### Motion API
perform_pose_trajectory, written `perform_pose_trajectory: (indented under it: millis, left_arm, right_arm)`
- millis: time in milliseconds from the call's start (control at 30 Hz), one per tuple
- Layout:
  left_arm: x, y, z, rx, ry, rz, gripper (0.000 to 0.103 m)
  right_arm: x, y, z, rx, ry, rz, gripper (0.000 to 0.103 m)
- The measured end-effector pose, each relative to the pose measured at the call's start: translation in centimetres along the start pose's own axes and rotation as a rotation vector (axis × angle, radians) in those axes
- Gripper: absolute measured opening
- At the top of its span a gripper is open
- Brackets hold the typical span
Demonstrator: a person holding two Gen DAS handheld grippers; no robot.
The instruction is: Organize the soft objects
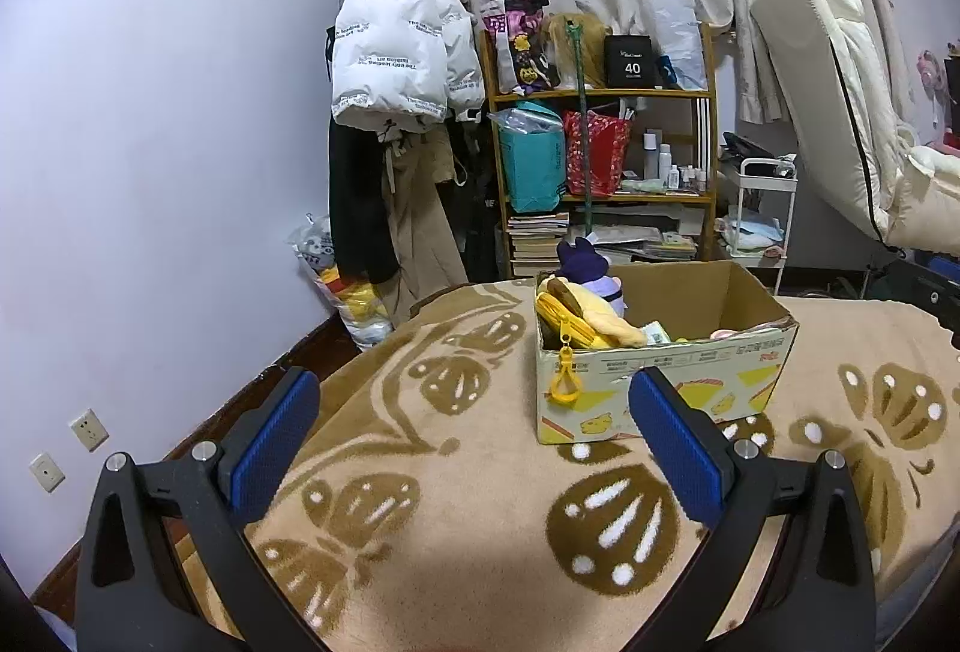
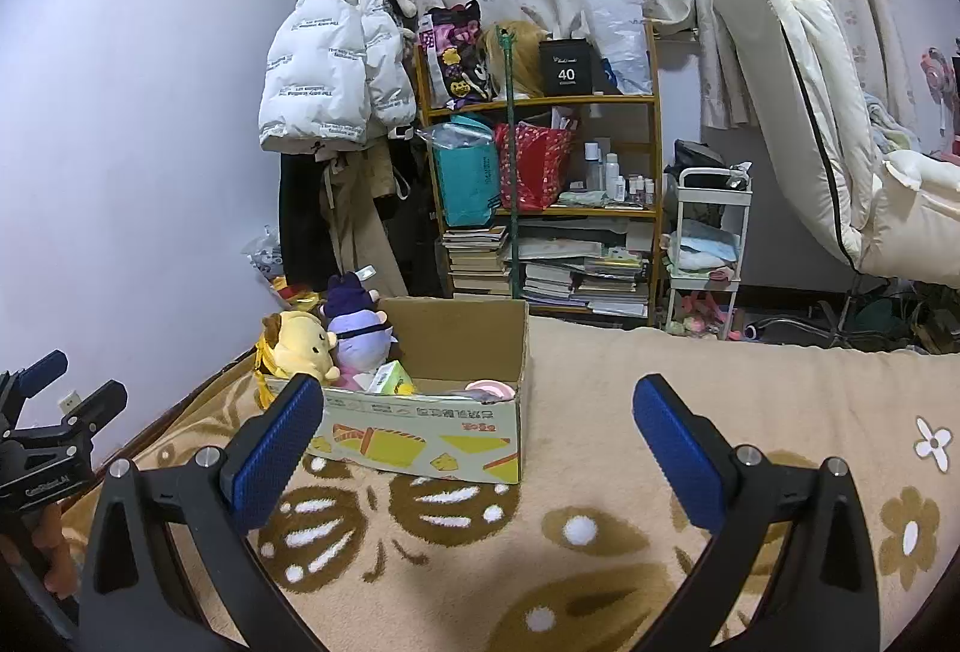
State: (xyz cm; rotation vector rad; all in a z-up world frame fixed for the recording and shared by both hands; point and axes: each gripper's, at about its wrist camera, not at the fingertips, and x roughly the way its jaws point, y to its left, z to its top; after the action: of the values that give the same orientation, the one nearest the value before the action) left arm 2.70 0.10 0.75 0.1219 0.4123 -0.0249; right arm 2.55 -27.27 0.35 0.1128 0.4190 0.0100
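A cardboard box (image 1: 744, 370) stands on the beige patterned blanket (image 1: 468, 472); it also shows in the right wrist view (image 2: 432, 436). Inside its left end lie a yellow plush toy (image 1: 585, 319) with a yellow clip (image 1: 564, 382) hanging over the box wall, and a purple plush toy (image 1: 585, 271). Both toys show in the right wrist view, yellow (image 2: 303, 346) and purple (image 2: 357, 331). My left gripper (image 1: 474, 394) is open and empty, hovering in front of the box. My right gripper (image 2: 477, 400) is open and empty, in front of the box's right half. The left gripper also shows at the right wrist view's left edge (image 2: 60, 388).
A wooden shelf (image 1: 606, 147) with bags, bottles and books stands behind the bed. A white jacket (image 1: 402, 33) hangs on the wall. A white cart (image 2: 708, 244) and a cream chair (image 2: 828, 129) stand to the right. A small green packet (image 2: 390, 379) and something pink (image 2: 486, 388) lie in the box.
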Motion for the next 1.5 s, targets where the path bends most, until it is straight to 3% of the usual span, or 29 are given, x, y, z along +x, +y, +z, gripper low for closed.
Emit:
perform_pose_trajectory:
  millis: [1500]
  left_arm:
    - [0.11,-0.02,-0.22,0.022,0.008,-0.014,0.102]
  right_arm:
    - [0.16,-0.87,0.02,0.012,0.006,0.003,0.103]
